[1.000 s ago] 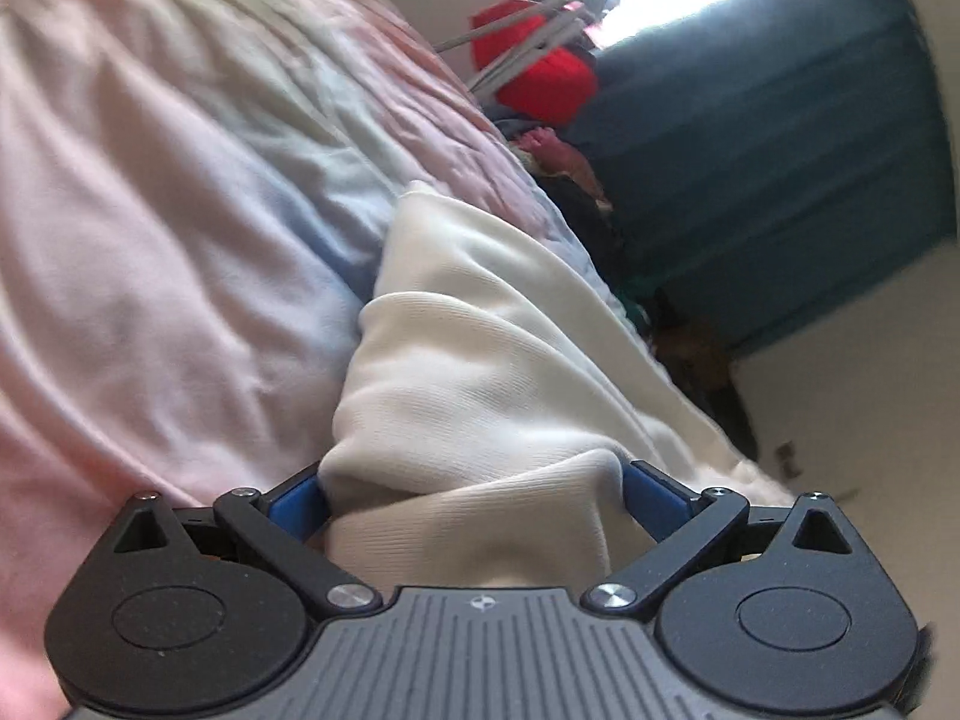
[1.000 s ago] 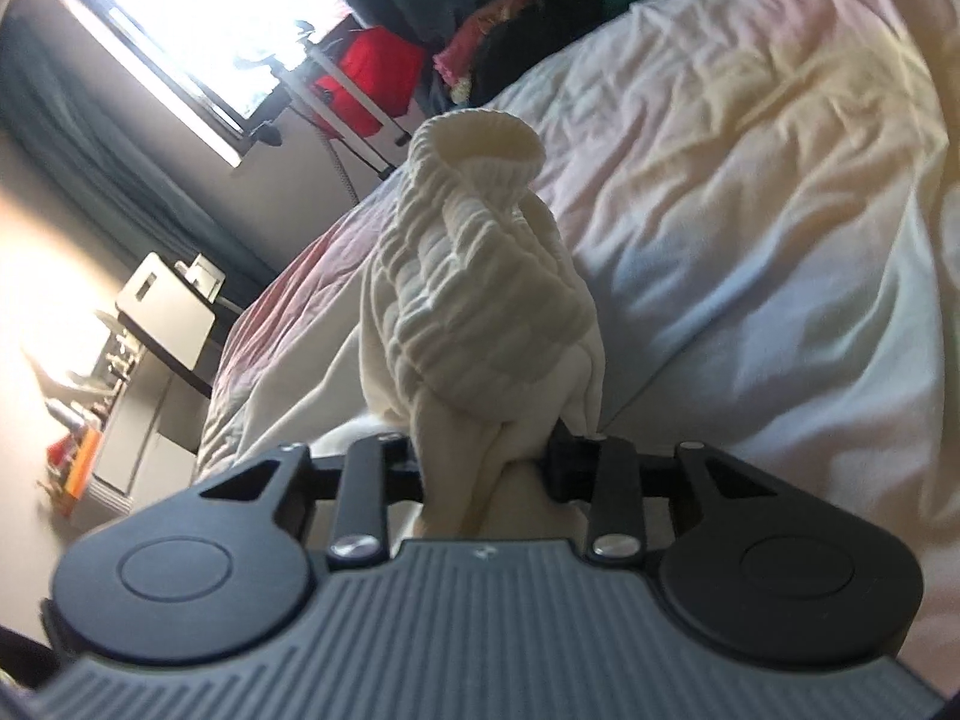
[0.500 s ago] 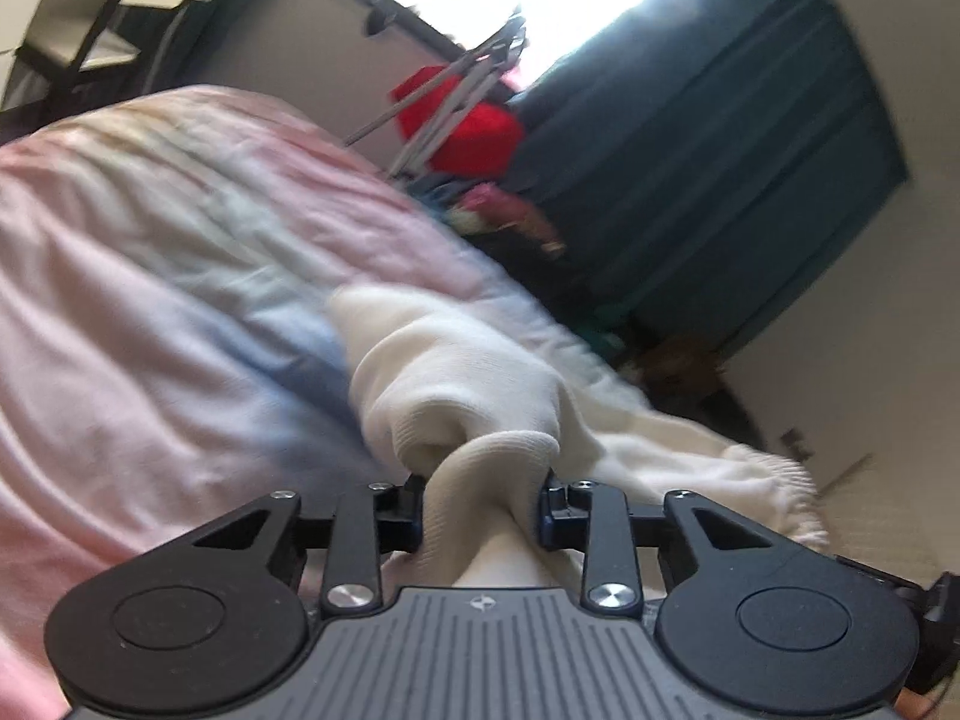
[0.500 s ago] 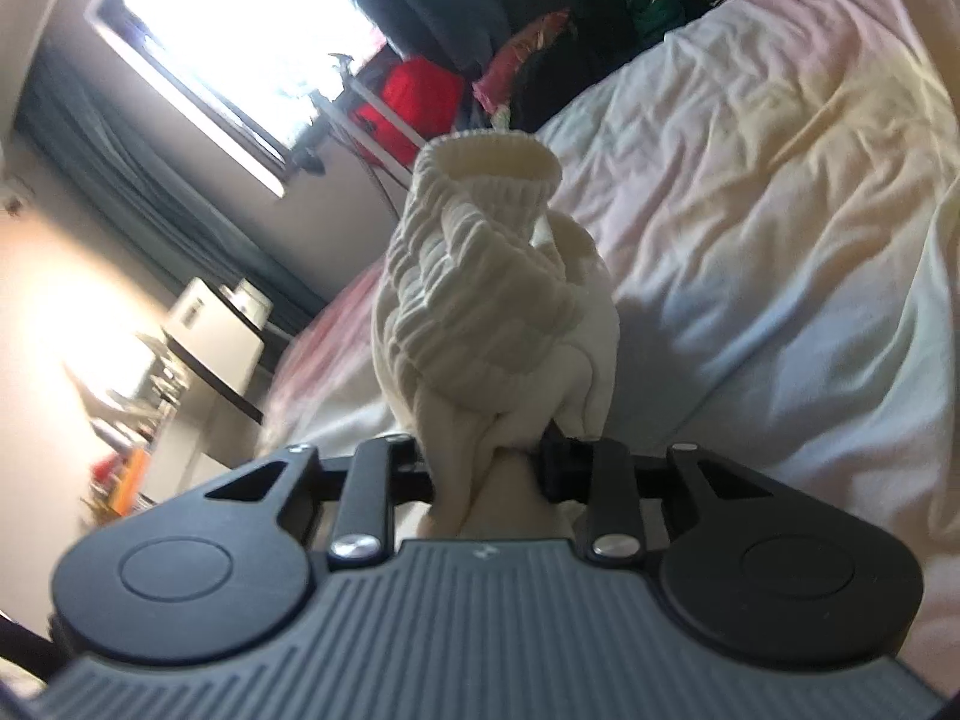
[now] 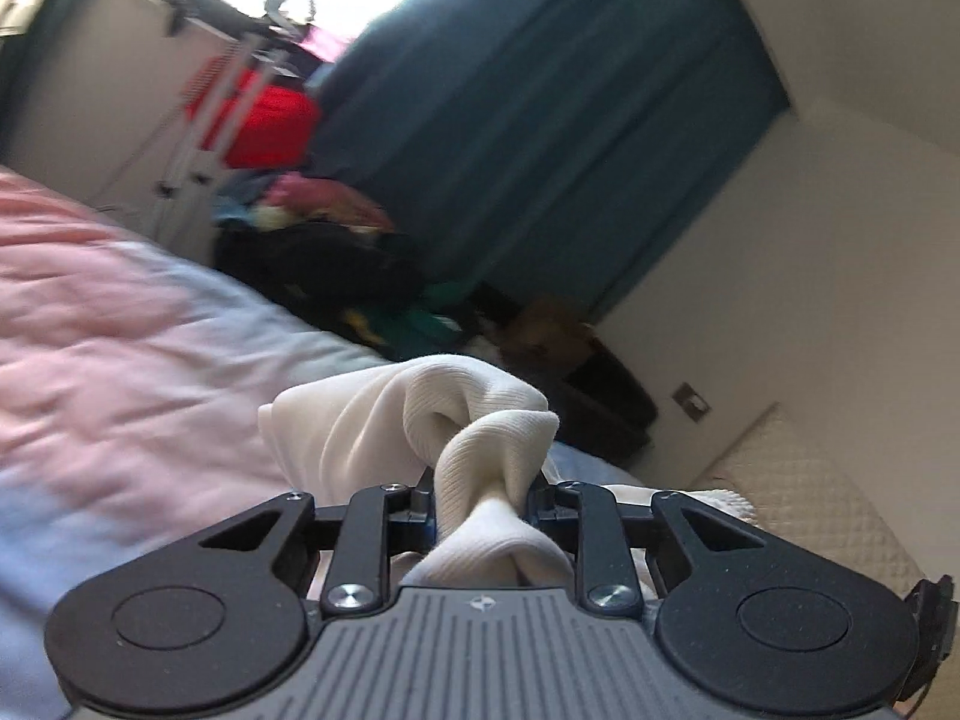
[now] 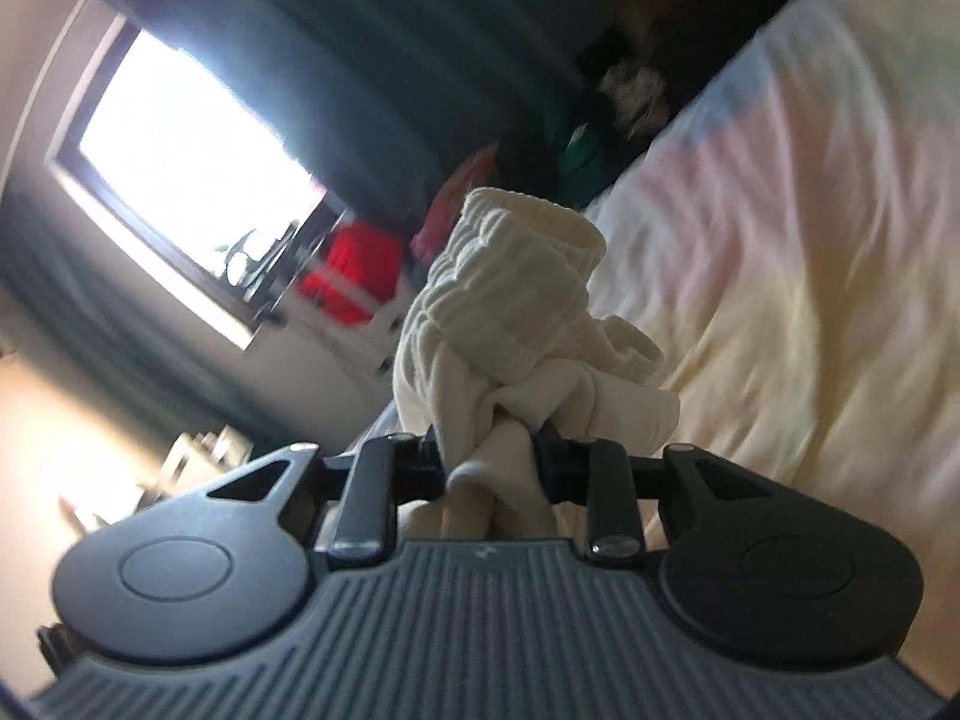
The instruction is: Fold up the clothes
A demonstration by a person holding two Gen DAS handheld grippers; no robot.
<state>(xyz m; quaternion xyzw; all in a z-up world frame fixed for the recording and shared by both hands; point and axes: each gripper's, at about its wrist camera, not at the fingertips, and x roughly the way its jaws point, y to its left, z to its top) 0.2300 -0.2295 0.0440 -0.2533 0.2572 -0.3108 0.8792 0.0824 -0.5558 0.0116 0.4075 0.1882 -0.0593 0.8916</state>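
You won't find any readable text, labels, brands or numbers in either wrist view. The only mark is a small round emblem on the grey ribbed housing of the left gripper (image 5: 482, 495) and the right gripper (image 6: 489, 456), too small to make out.

Below my tools is the bed (image 5: 108, 348), spread with a rumpled pink, pale-blue and cream duvet (image 6: 798, 276) that covers it.
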